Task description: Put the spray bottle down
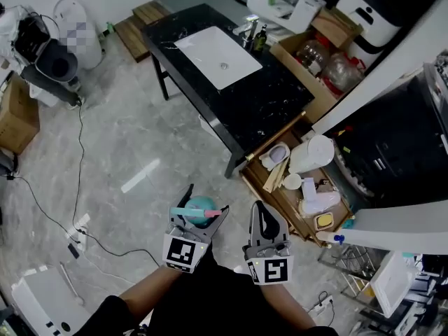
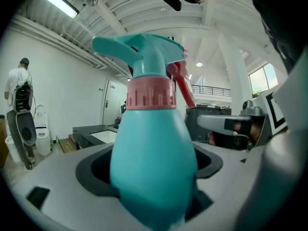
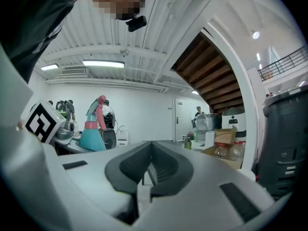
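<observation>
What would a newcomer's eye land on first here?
The teal spray bottle with its pink collar, gripped in the left tongs near the bottom middle of the head view. Beside it the right tongs are shut and empty. Further ahead, a white sink sits in a black counter.

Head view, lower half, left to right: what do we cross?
White power strip on the floor -> spray bottle, held in the left claw -> right claw, shut on nothing -> white jug in the wooden tray.
</observation>
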The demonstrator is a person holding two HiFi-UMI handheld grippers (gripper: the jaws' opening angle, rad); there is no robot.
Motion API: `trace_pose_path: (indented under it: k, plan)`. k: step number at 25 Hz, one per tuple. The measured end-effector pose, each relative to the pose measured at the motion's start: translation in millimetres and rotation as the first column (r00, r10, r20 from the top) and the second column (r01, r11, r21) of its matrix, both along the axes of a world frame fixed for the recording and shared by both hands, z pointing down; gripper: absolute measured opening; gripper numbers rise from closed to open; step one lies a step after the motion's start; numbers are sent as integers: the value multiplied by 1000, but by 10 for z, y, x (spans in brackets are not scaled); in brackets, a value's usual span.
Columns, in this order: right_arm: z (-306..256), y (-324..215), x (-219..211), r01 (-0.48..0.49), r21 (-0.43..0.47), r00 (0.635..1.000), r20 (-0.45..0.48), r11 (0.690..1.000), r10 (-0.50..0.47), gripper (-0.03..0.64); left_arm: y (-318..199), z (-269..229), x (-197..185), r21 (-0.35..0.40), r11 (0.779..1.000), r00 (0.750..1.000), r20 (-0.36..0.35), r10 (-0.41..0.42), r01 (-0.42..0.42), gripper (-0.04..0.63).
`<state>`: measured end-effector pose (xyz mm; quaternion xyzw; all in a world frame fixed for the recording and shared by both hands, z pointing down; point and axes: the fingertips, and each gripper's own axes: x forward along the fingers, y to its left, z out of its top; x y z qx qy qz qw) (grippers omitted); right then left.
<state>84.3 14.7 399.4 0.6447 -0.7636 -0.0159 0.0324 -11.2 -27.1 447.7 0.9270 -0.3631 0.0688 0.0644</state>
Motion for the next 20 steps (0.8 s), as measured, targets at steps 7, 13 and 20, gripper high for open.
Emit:
trace_pose_path:
  k: [7, 13, 20]
  plan:
    - [38, -813, -303, 184, -36, 983, 36, 982, -183, 15, -759, -71, -3, -1, 1000, 1000, -11, 21, -21, 430]
    - [148, -1230, -441, 154, -72, 987, 50, 985, -151, 15, -1119, 61, -235, -18, 999, 999, 0, 34, -34, 430]
    - [174, -1399, -464, 106, -83, 994, 24, 991, -104, 15, -1309, 78, -302, -10, 999, 999, 9, 43, -42, 430]
